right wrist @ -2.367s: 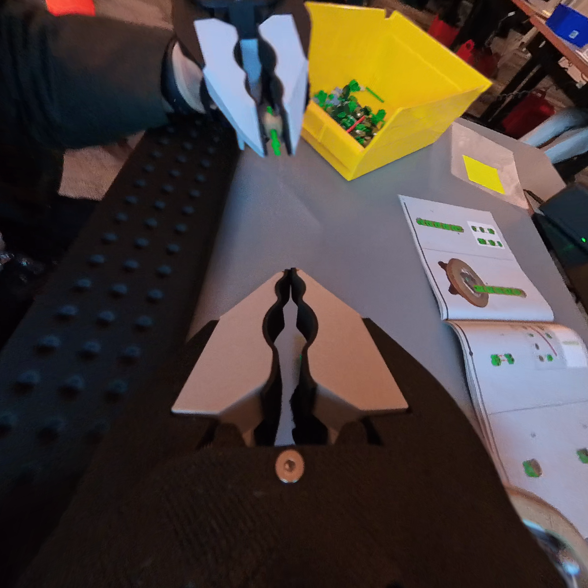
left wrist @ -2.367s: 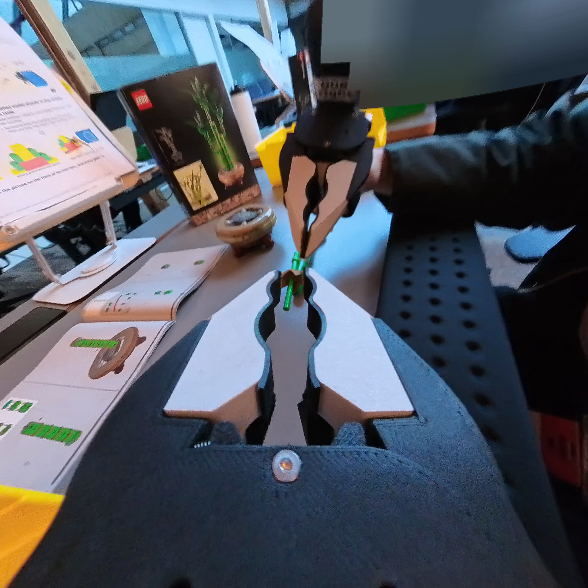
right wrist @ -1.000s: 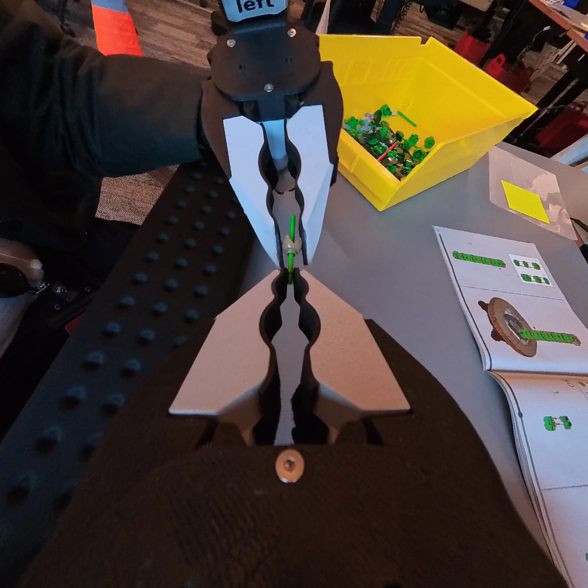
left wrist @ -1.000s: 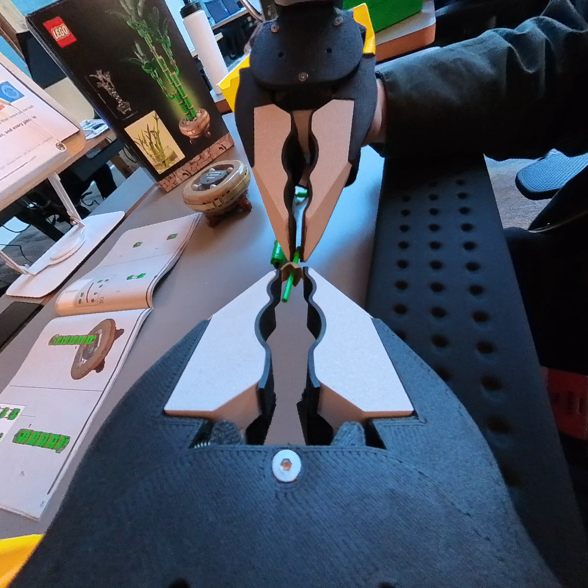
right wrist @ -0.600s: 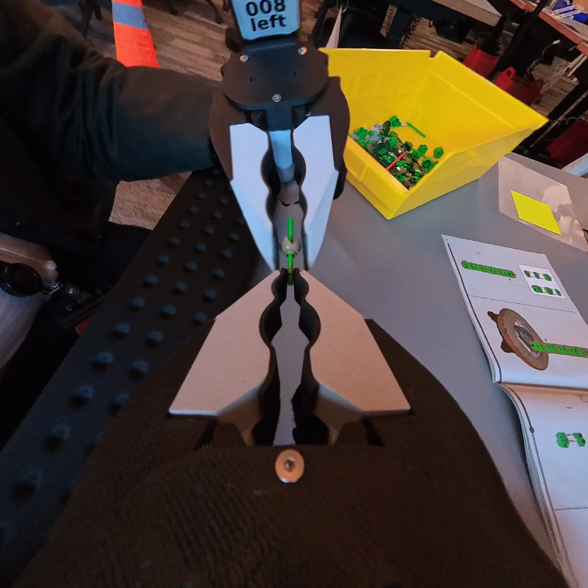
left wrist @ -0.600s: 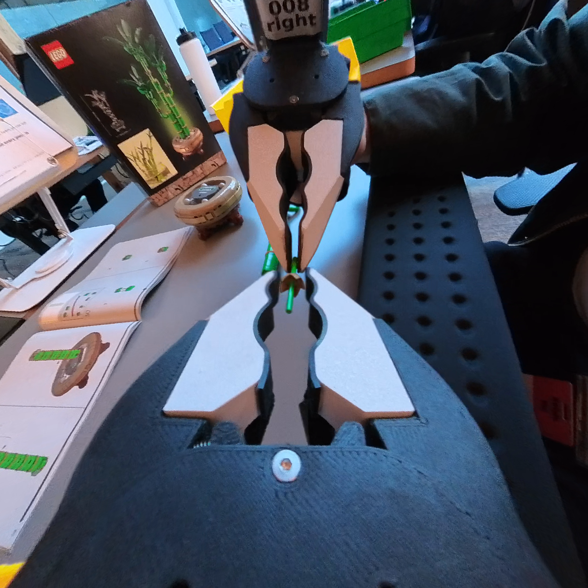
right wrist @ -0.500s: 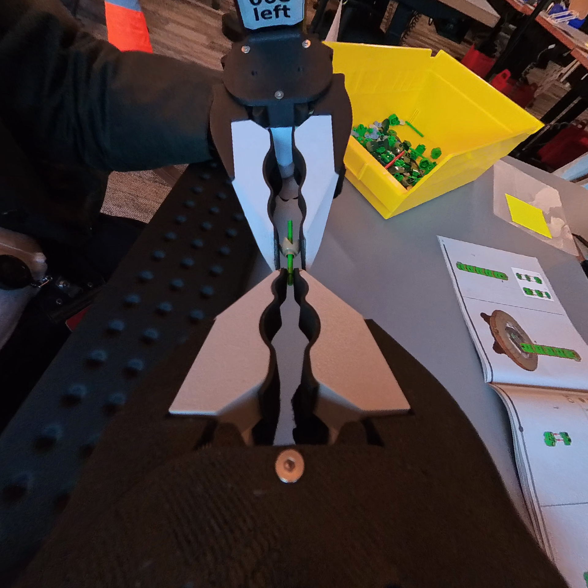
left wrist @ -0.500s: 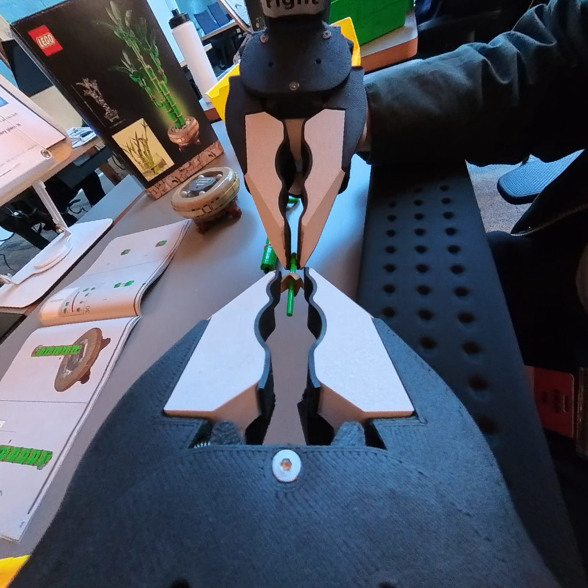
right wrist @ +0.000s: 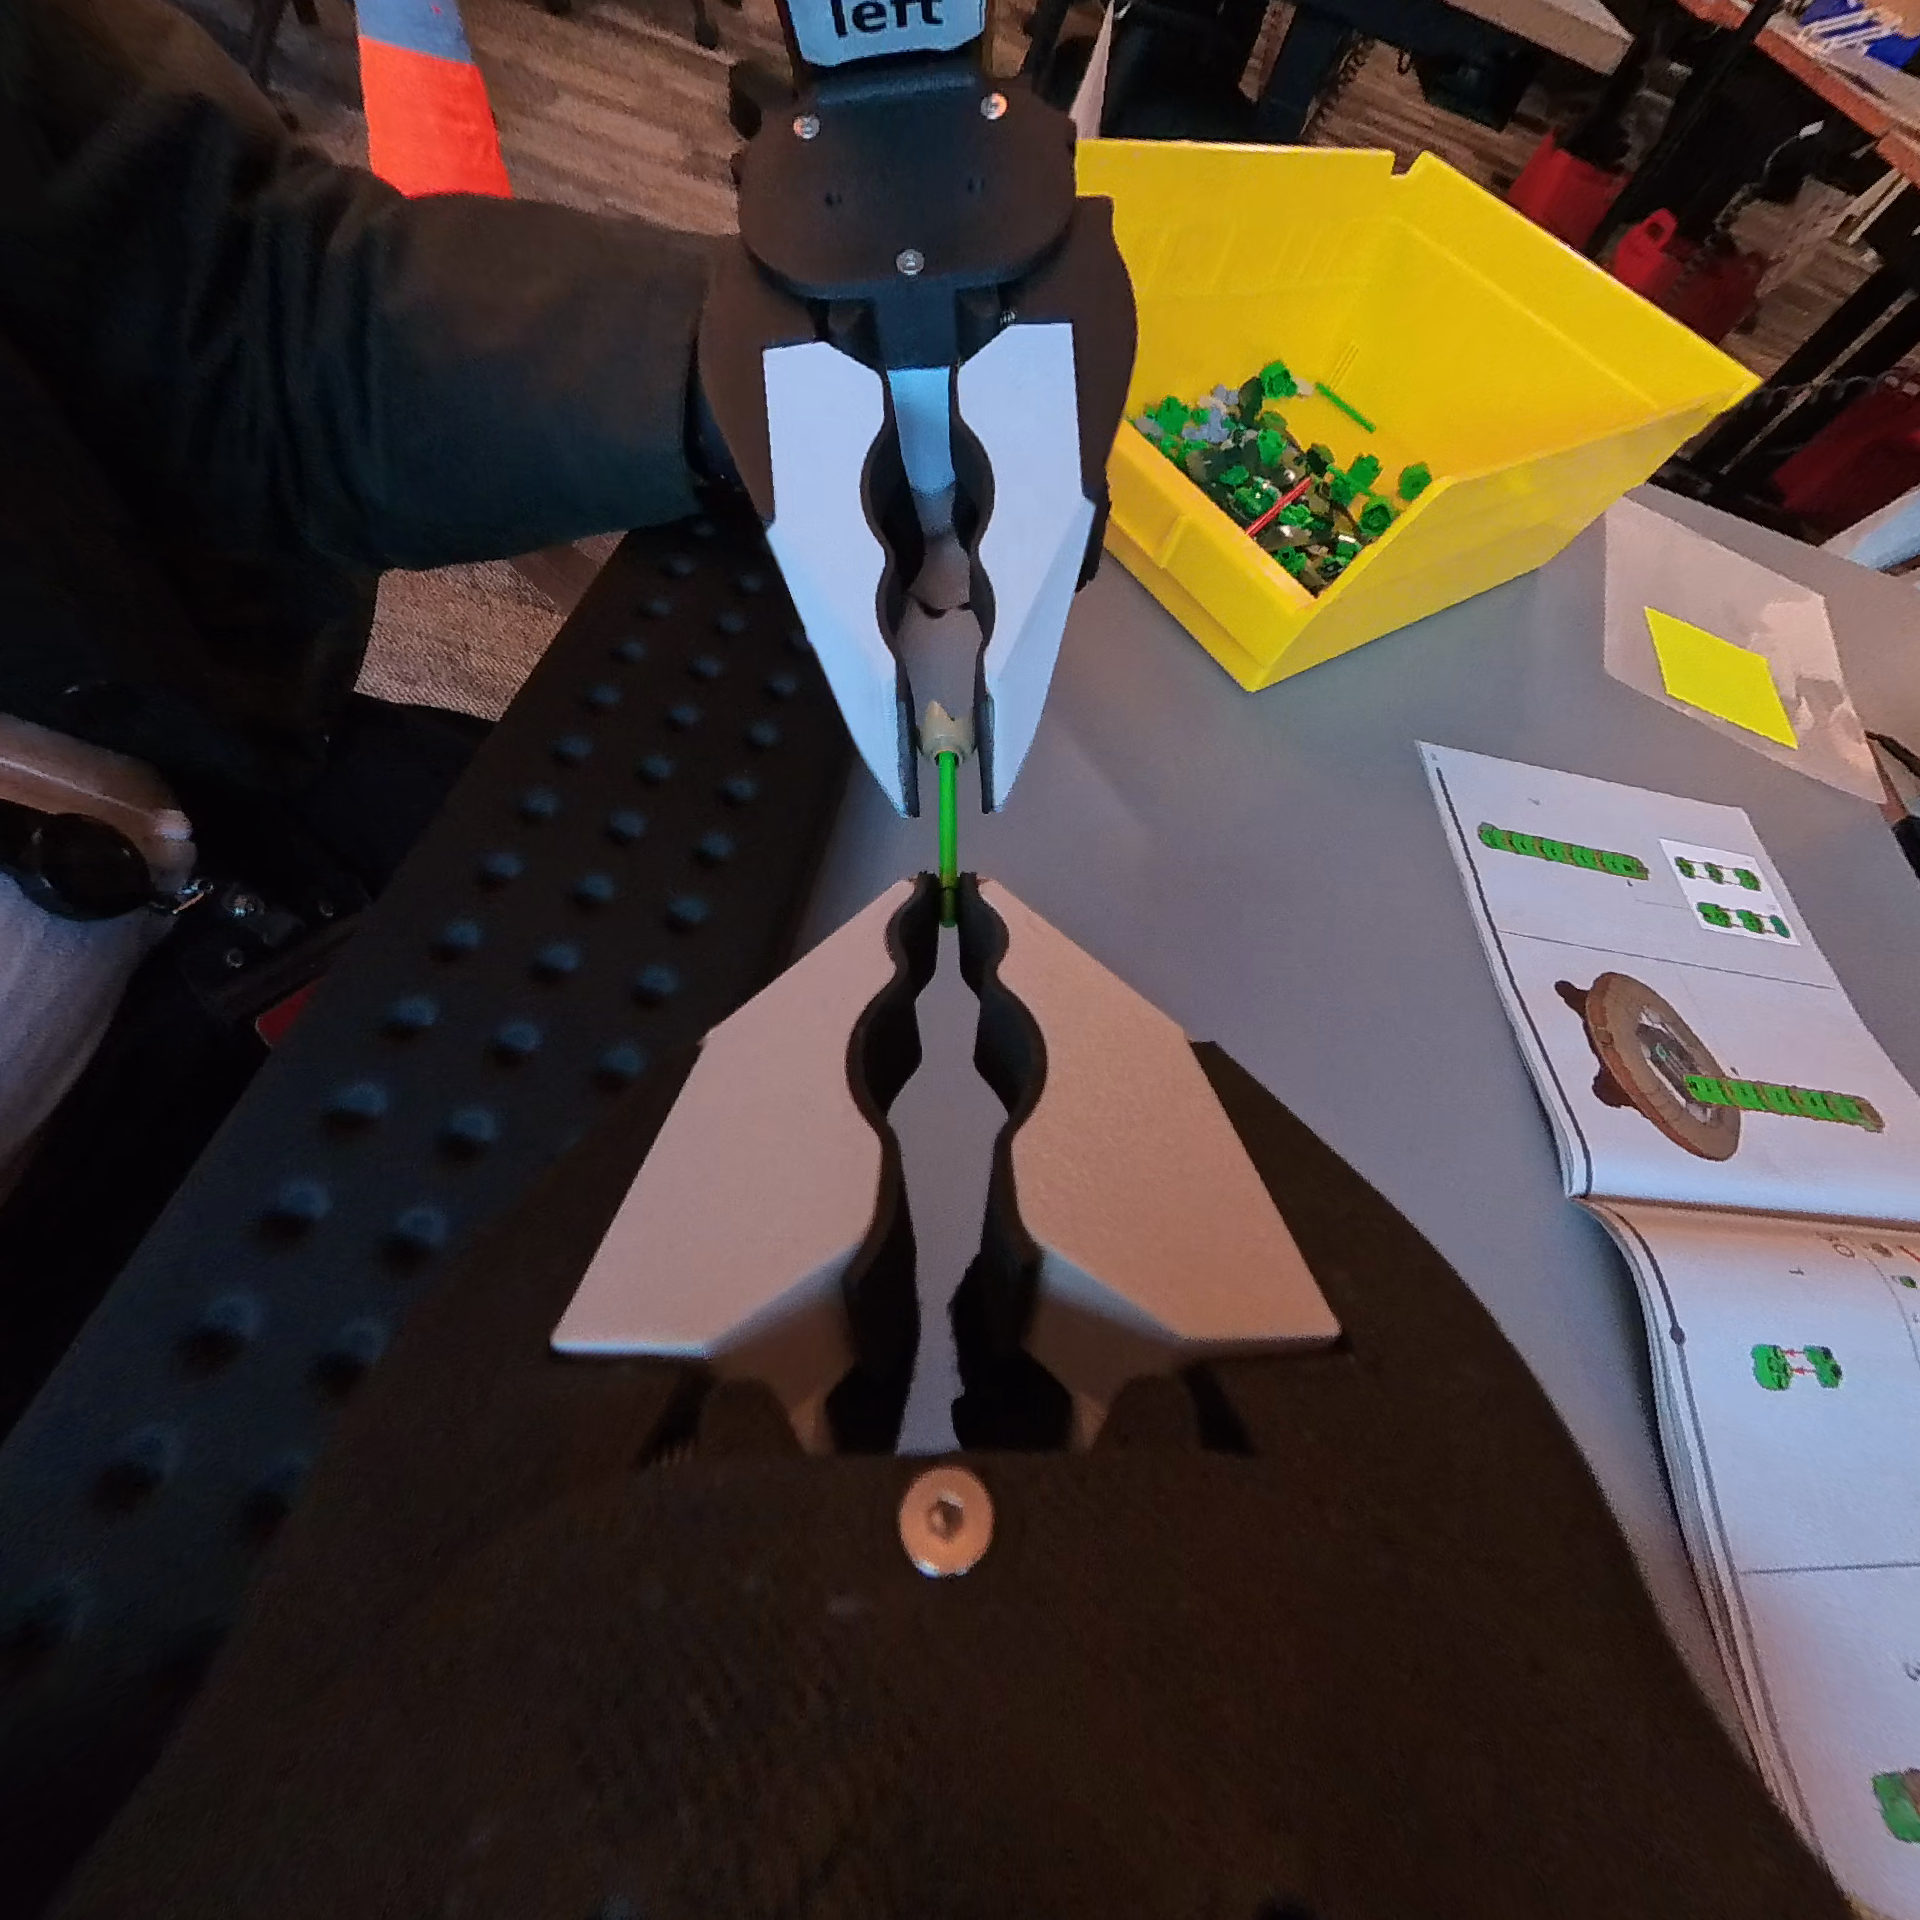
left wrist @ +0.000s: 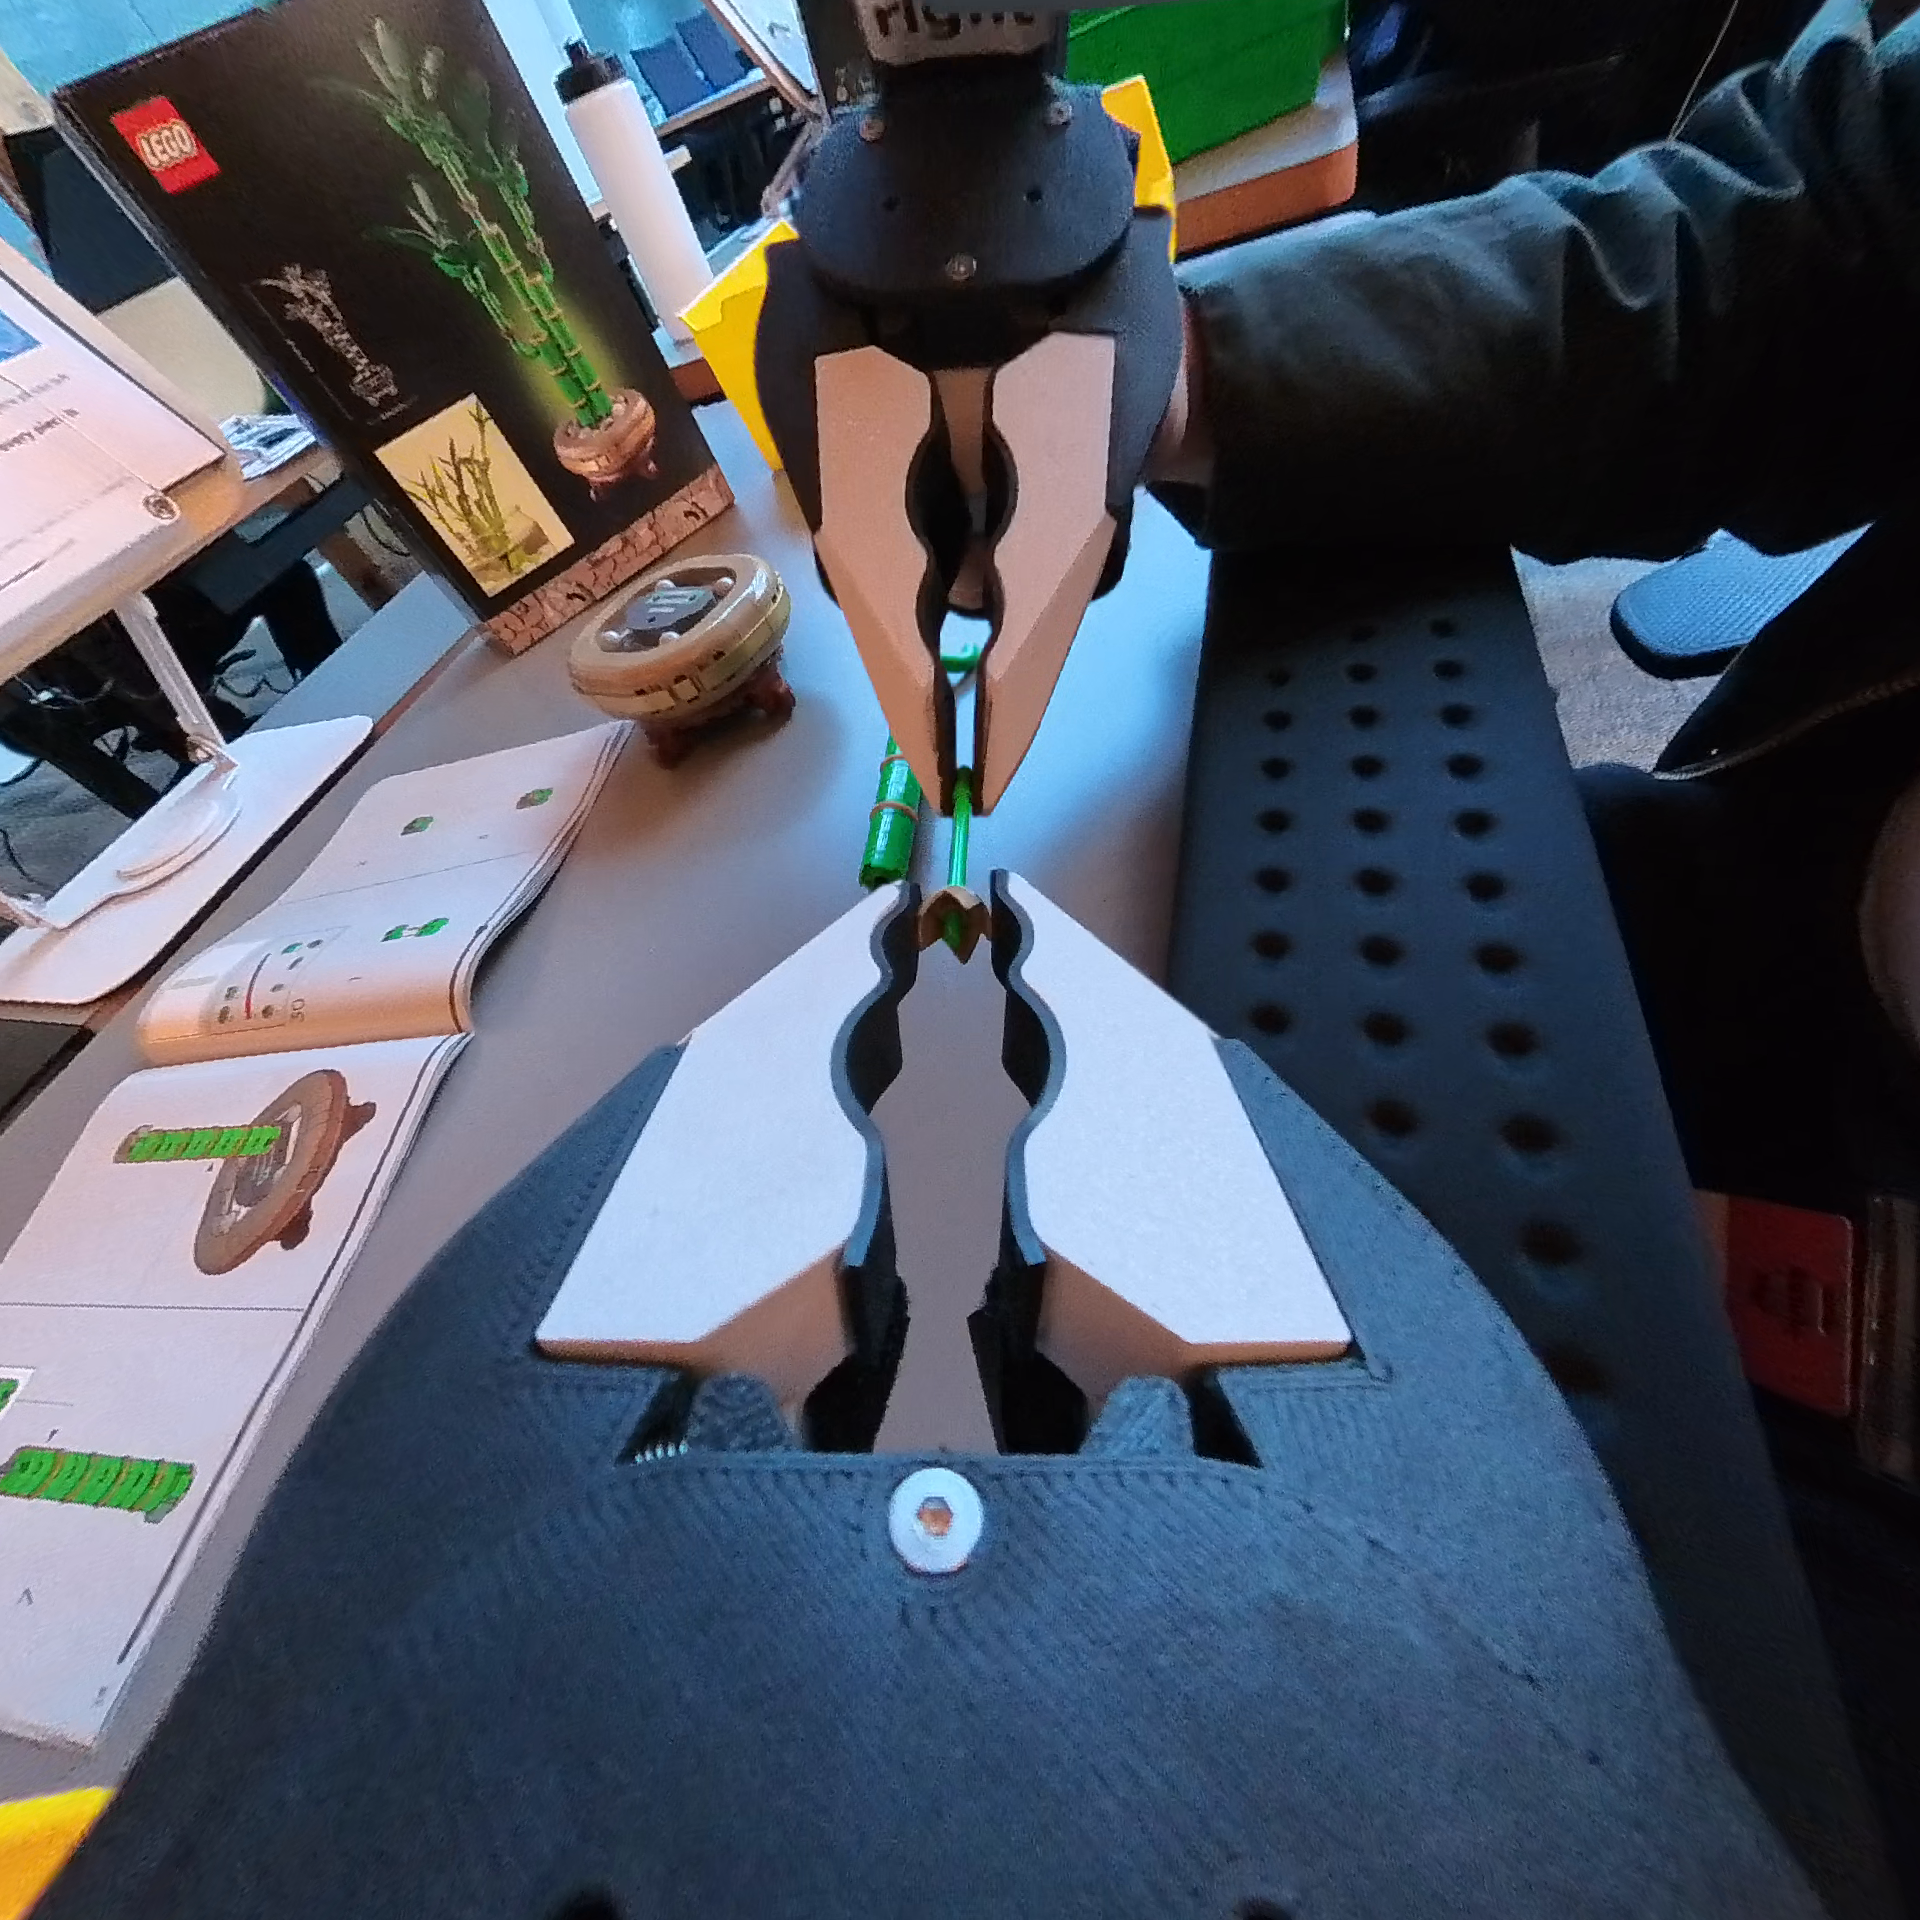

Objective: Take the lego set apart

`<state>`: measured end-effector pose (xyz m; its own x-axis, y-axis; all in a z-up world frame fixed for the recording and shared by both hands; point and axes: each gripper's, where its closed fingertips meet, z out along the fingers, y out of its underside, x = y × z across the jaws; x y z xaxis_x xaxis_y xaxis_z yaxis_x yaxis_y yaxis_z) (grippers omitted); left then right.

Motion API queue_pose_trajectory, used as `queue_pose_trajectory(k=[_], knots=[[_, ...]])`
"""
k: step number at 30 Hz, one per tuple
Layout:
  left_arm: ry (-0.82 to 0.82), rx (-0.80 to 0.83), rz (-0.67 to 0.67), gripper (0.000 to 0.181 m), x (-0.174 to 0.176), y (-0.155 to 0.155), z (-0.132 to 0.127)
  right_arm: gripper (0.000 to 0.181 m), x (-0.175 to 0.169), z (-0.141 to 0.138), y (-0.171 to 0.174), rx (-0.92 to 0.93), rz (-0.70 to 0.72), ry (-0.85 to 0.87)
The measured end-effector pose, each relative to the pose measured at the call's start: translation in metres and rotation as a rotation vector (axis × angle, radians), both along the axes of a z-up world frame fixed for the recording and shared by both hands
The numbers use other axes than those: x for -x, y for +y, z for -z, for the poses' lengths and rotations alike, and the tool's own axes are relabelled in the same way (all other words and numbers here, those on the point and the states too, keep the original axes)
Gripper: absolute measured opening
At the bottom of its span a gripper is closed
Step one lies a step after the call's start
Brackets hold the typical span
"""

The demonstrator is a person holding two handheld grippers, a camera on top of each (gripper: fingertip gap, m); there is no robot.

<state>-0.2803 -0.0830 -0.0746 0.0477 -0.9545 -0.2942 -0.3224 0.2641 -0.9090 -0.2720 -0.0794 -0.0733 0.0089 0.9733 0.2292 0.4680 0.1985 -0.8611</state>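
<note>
Since half a second ago, right tongs (right wrist: 940, 894) (clamped on green rod (right wrist: 947, 831)) have drawn away from left tongs (left wrist: 954, 914), clamped on tan piece (left wrist: 951, 920) above counter (right wrist: 1247, 883); pull straight.

Present are two grippers (left gripper (left wrist: 948, 902), right gripper (right wrist: 942, 896)), one thin green rod (right wrist: 948, 831), one tan connector piece (left wrist: 948, 918), one loose green stalk segment (left wrist: 891, 816), one round tan base (left wrist: 681, 640), one product box (left wrist: 384, 301), one open instruction booklet (right wrist: 1704, 1091), and one yellow bin (right wrist: 1455, 312) holding many small pieces, too jumbled to count.
</note>
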Motion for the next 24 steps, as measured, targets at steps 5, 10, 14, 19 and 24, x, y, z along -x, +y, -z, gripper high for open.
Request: queue_pose_trajectory(k=[5,10,14,19,24], knots=[[0.029,-0.015,0.002,0.012,-0.002,-0.001,0.005,0.003,-0.004,0.004,-0.001,0.012,-0.009,-0.032],[0.034,-0.009,0.007,0.012,-0.003,-0.002,0.006,0.003,-0.008,0.003,-0.002,0.025,-0.013,-0.038],[0.040,-0.016,-0.057,0.012,0.009,0.010,0.006,0.003,-0.031,0.011,0.014,0.017,0.077,-0.108],[-0.125,0.060,-0.049,0.012,0.021,0.014,-0.021,0.003,-0.053,-0.021,0.023,0.142,0.107,0.104],[0.120,-0.229,-0.228,0.012,0.016,0.039,0.016,0.003,-0.040,0.029,0.024,0.118,0.119,-0.137]])
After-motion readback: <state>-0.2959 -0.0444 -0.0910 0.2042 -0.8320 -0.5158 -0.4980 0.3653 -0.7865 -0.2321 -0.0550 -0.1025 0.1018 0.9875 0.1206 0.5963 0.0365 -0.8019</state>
